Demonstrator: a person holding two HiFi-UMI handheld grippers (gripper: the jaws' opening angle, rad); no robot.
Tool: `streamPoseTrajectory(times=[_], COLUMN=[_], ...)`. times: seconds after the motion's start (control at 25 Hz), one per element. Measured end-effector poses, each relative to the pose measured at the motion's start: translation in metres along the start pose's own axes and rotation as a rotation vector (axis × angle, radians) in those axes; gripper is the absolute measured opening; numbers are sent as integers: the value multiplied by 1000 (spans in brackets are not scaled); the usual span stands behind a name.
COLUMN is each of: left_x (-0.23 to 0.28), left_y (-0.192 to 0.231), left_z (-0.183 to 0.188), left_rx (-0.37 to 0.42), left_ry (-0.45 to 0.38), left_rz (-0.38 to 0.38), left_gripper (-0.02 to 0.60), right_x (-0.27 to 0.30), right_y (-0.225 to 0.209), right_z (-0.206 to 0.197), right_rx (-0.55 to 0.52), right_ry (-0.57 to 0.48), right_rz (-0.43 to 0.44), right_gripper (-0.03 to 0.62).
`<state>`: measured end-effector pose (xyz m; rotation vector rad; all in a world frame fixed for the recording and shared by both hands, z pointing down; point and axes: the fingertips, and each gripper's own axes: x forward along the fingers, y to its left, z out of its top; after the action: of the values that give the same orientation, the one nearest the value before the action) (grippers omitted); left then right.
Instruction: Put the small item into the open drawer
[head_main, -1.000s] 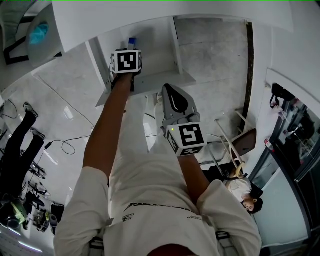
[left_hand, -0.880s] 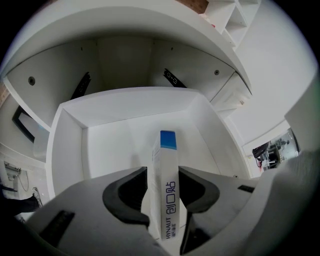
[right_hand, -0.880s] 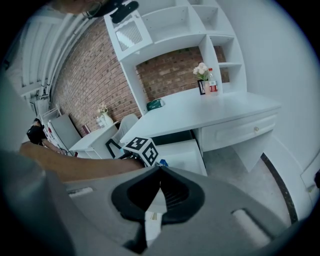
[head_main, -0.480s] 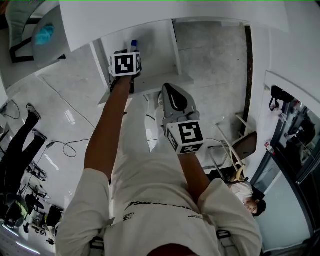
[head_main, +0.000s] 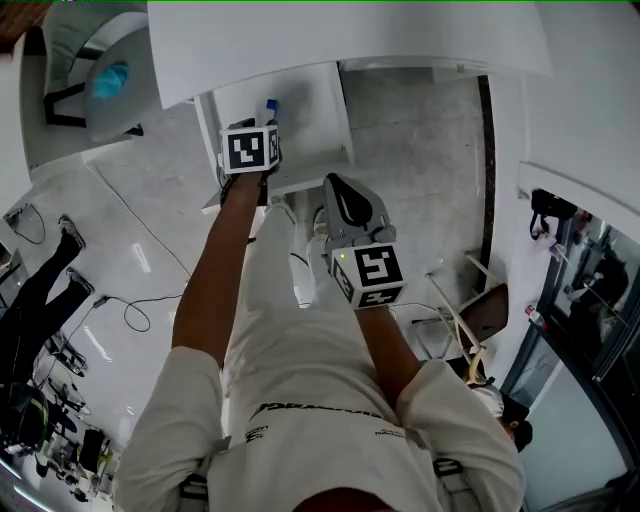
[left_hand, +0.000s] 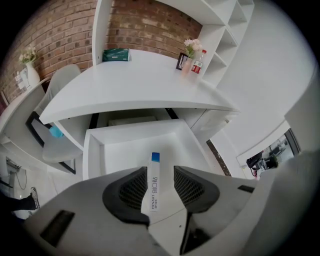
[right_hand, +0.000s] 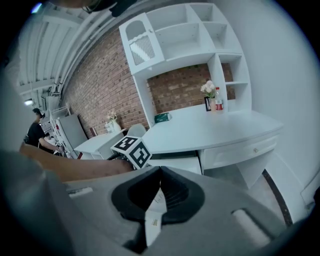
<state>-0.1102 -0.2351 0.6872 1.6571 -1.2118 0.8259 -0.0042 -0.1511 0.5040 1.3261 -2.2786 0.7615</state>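
Hovering as before over the open drawer (left_hand: 125, 147), the left gripper (left_hand: 158, 170) kept its jaws narrow on the small item (left_hand: 154, 184) — a slim white stick with a blue tip (not yet released). Nearer, the right gripper (right_hand: 159, 186) hung with jaws together, empty — only the drop seemed left.

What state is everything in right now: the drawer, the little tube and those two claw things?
drawer: open, pulled out below the desk.
small tube: gripped, held over the drawer.
left gripper: shut on the small tube.
right gripper: shut, empty.
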Motion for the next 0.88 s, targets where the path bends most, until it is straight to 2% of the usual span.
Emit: streamPoseTrajectory(times=[0.2, 0.44, 0.68, 0.88], left_x=[-41, -99, -165, -222], left_y=[-18, -43, -66, -81], left_z=[5, 20, 29, 35], left_rx=[8, 19, 13, 11], left_ry=[-60, -172, -288, -383], left_rz=[-3, -10, -16, 8], left_gripper=[154, 129, 86, 36], right_x=[-22, -45, -74, -95], right_y=[8, 18, 28, 38], right_z=[20, 48, 71, 90], right_rx=[-21, -72, -103, -122], right_ry=[-43, -98, -143, -172], right_rz=[14, 47, 62, 77], right_gripper=[-5, -5, -5, -5])
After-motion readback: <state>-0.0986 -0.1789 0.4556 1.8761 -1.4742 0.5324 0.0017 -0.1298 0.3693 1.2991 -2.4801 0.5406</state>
